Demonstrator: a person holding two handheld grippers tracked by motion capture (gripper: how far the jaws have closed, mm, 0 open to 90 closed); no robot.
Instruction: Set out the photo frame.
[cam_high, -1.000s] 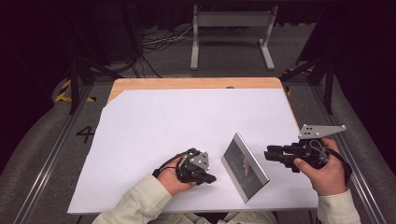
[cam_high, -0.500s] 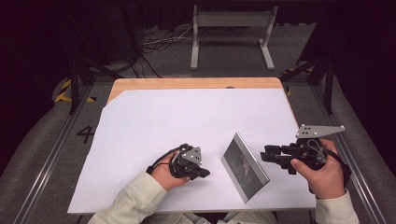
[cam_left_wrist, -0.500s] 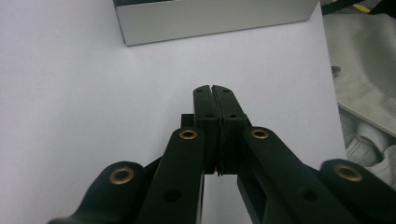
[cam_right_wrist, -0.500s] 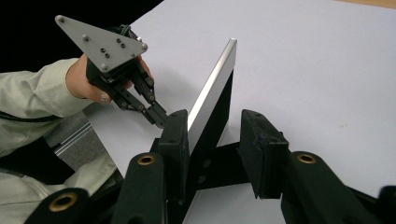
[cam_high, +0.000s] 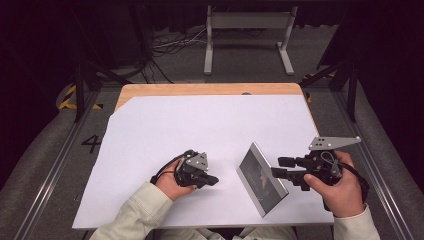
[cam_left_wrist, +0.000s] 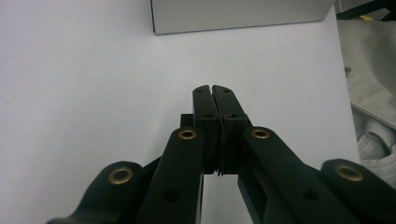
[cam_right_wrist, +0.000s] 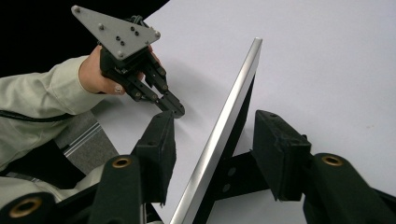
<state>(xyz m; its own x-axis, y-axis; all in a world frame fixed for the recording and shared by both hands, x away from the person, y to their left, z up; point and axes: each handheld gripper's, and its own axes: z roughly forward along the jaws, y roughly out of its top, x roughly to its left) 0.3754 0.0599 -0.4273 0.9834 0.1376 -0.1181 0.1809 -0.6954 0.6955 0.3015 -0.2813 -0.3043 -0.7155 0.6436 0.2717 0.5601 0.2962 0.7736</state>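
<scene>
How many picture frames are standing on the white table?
1. The silver picture frame stands tilted near the table's front edge, between the open jaws of the right gripper, which do not press it. Nothing appears hidden.

Left gripper (cam_high: 212, 179): black body, brass rivets, grey three-cornered plate with dark screws, black cable. Right gripper (cam_high: 279, 167): same black build, grey plate. Pale green sleeves (cam_high: 131, 214) on both forearms.
</scene>
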